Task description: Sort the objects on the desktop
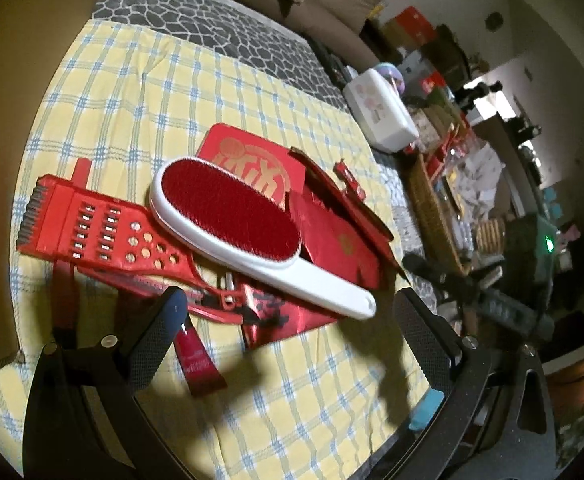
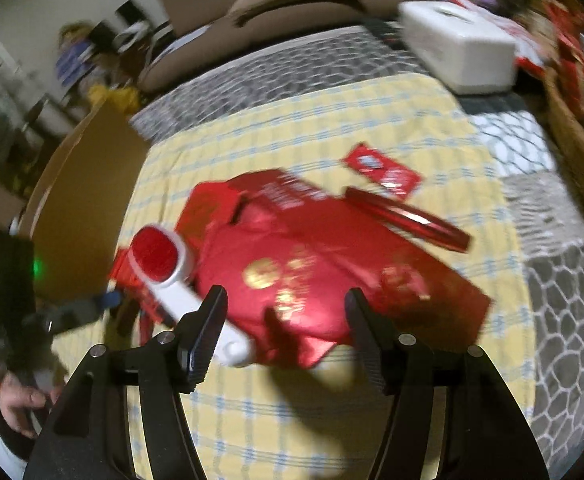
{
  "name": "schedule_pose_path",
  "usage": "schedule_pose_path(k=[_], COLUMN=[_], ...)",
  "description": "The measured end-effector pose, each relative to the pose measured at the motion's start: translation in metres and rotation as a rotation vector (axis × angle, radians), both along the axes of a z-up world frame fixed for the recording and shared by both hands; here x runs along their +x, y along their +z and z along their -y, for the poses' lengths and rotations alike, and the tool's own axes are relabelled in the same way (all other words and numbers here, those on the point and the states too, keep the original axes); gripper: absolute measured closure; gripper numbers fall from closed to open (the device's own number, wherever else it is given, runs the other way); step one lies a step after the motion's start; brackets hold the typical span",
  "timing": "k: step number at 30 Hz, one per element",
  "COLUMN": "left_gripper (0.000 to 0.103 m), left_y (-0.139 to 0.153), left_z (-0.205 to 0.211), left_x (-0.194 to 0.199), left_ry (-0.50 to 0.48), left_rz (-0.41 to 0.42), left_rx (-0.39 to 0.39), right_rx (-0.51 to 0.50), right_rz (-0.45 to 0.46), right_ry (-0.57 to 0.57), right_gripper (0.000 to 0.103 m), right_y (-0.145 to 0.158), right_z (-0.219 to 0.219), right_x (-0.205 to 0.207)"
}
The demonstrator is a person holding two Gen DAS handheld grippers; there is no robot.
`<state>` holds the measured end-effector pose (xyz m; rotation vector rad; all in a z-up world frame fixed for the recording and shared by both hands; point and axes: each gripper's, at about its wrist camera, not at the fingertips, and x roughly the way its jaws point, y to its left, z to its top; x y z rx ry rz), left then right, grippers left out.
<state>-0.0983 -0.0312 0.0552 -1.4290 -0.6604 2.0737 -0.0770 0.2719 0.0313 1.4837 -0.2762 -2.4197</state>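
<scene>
The white lint brush lies across the pile of red things in the middle of the checked tablecloth, its handle toward the near edge. The right gripper hangs over that handle with jaws apart, empty; the left gripper is open too. Best shift the right jaws sideways to straddle the handle, descend, then close, sparing the red foil envelope beneath
</scene>
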Motion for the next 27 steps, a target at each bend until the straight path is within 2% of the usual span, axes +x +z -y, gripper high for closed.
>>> schedule_pose_path(k=[5,9,12,14,19,21,25,27], left_gripper=[0.0,0.0,0.0,0.0,0.0,0.0,0.0,0.0], left_y=[-0.008,-0.01,-0.011,-0.012,-0.012,-0.014,-0.02,-0.025], left_z=[0.002,-0.005,-0.008,-0.01,-0.013,-0.014,-0.011,-0.009], left_x=[-0.008,-0.011,-0.011,-0.01,-0.009,-0.008,-0.01,-0.011], left_ry=[0.028,0.016,0.002,-0.004,-0.037,-0.044,-0.025,-0.011], left_rz=[0.022,0.011,0.016,0.018,0.02,0.03,0.06,0.075], left_rx=[0.012,-0.029,-0.023,-0.02,0.034,0.059,0.073,0.076], right_rx=[0.058,0.101,0.148,0.187,0.203,0.216,0.209,0.221], right_rz=[-0.001,-0.004,0.008,0.011,0.011,0.009,0.027,0.026], right_ry=[0.101,0.194,0.24,0.259,0.313,0.333,0.335,0.338], right_gripper=[0.04,0.04,0.041,0.053,0.063,0.063,0.053,0.054], right_y=[-0.009,-0.018,-0.03,-0.035,-0.039,-0.04,-0.047,-0.049], right_z=[0.037,0.062,0.076,0.083,0.096,0.101,0.102,0.105], right_x=[0.002,0.005,0.008,0.01,0.018,0.02,0.018,0.017])
